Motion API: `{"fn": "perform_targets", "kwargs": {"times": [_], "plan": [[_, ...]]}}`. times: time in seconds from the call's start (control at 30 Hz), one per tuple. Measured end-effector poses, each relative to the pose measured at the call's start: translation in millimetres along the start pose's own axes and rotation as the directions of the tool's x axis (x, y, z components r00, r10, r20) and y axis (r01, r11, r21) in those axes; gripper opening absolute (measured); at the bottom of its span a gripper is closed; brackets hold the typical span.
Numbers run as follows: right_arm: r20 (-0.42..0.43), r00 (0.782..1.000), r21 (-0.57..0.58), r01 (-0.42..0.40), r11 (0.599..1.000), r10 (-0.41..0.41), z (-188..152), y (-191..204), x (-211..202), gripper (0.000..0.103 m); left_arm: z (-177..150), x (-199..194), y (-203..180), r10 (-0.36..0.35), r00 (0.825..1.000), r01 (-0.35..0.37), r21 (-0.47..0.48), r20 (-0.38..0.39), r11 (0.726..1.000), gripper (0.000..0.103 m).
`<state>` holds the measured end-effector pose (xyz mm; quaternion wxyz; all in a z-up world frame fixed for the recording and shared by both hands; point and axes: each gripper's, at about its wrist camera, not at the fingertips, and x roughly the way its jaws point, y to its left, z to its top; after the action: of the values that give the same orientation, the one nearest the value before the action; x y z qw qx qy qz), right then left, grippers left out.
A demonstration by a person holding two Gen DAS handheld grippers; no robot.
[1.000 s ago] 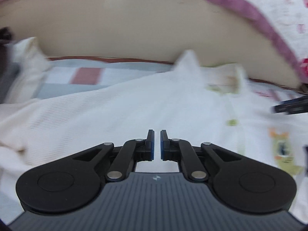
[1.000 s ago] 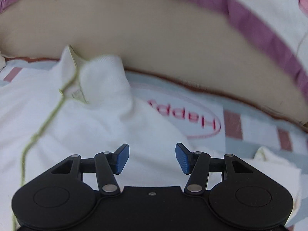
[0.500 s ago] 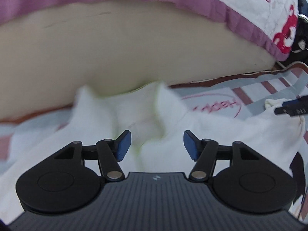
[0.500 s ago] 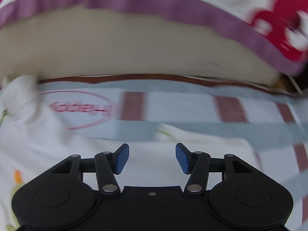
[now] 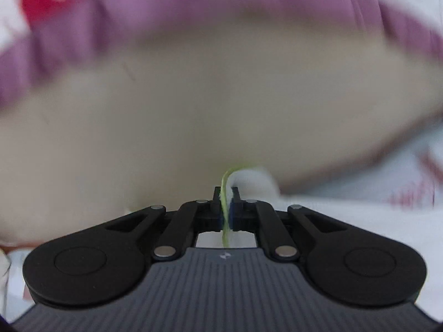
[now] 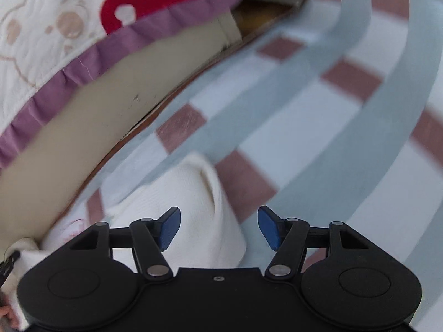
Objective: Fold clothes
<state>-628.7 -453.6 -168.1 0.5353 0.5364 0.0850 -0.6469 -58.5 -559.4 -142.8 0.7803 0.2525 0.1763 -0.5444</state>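
A white knit garment with green trim lies on a checked sheet. In the left wrist view my left gripper (image 5: 226, 202) is shut on the garment's green-edged collar (image 5: 250, 178), which sticks up between the pads. In the right wrist view my right gripper (image 6: 218, 225) is open and empty, hovering over a white sleeve end (image 6: 191, 193) of the garment; the sleeve lies under the left pad and the gap.
A beige padded wall (image 5: 193, 110) with a purple-frilled quilt (image 6: 69, 55) above it borders the bed on the far side. The blue, white and brown checked sheet (image 6: 332, 110) stretches to the right. The left view is motion-blurred.
My left gripper has closed on the collar after being open half a second ago. My right gripper has swung right over the sleeve end and stays open.
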Motion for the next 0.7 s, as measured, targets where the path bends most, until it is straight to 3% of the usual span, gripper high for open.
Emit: {"fn": "perform_targets", "kwargs": {"times": [0.1,0.13,0.17,0.2,0.23,0.27,0.3,0.37,0.4,0.43,0.5,0.63,0.7], "plan": [[-0.026,1.0,0.006,-0.004,1.0,0.004,-8.0,5.7,4.7,0.067,-0.7,19.4,-11.3,-0.037,0.995,0.045,0.096,-0.09,0.994,0.009],[-0.02,1.0,-0.005,0.002,1.0,-0.002,-10.3,8.8,5.9,0.067,-5.4,22.0,-15.7,-0.018,0.995,0.032,0.15,-0.098,0.988,0.01],[-0.015,1.0,-0.015,0.007,1.0,-0.008,-12.6,11.9,7.1,0.067,-10.5,21.9,-18.5,0.02,0.996,-0.001,0.197,-0.092,0.98,0.022],[-0.009,1.0,-0.026,0.013,1.0,-0.013,-15.0,15.1,8.3,0.067,-15.0,20.0,-19.1,0.061,0.995,-0.041,0.227,-0.084,0.973,0.04],[-0.005,1.0,-0.039,0.02,0.999,-0.02,-17.0,18.3,9.2,0.067,-18.0,13.8,-14.9,0.095,0.993,-0.077,0.212,-0.076,0.974,0.045],[-0.004,0.999,-0.063,0.033,0.997,-0.034,-18.4,22.1,9.3,0.067,-19.9,4.1,-6.0,0.065,0.995,-0.053,0.153,-0.077,0.987,0.043],[-0.002,0.999,-0.096,0.048,0.994,-0.048,-20.1,26.5,10.6,0.067,-21.0,-7.2,5.2,-0.027,0.996,0.033,0.067,-0.088,0.997,0.042],[0.015,0.997,-0.174,0.079,0.982,-0.077,-25.4,35.0,13.8,0.067,-23.8,-28.9,24.8,-0.197,0.976,0.189,-0.088,-0.09,0.978,0.039],[0.034,0.995,-0.227,0.103,0.969,-0.097,-29.4,38.8,14.4,0.053,-26.7,-38.3,29.0,-0.254,0.963,0.241,-0.128,-0.093,0.962,0.037],[0.059,0.989,-0.297,0.147,0.943,-0.135,-31.2,45.6,14.2,0.016,-30.4,-48.0,30.3,-0.286,0.954,0.272,-0.141,-0.091,0.952,0.037],[0.119,0.974,-0.41,0.226,0.884,-0.193,-34.0,58.1,11.7,0.01,-40.4,-66.4,24.3,-0.291,0.952,0.282,-0.096,-0.091,0.955,0.037],[0.3,0.948,-0.335,0.211,0.918,-0.109,-31.4,78.9,-31.7,0.01,-65.2,-90.9,6.8,-0.323,0.936,0.323,-0.026,-0.137,0.946,0.037],[0.293,0.956,-0.374,0.131,0.918,-0.017,-43.3,102.8,-45.1,0.011,-77.0,-99.2,1.0,-0.291,0.944,0.288,-0.04,-0.155,0.957,0.037]]}}
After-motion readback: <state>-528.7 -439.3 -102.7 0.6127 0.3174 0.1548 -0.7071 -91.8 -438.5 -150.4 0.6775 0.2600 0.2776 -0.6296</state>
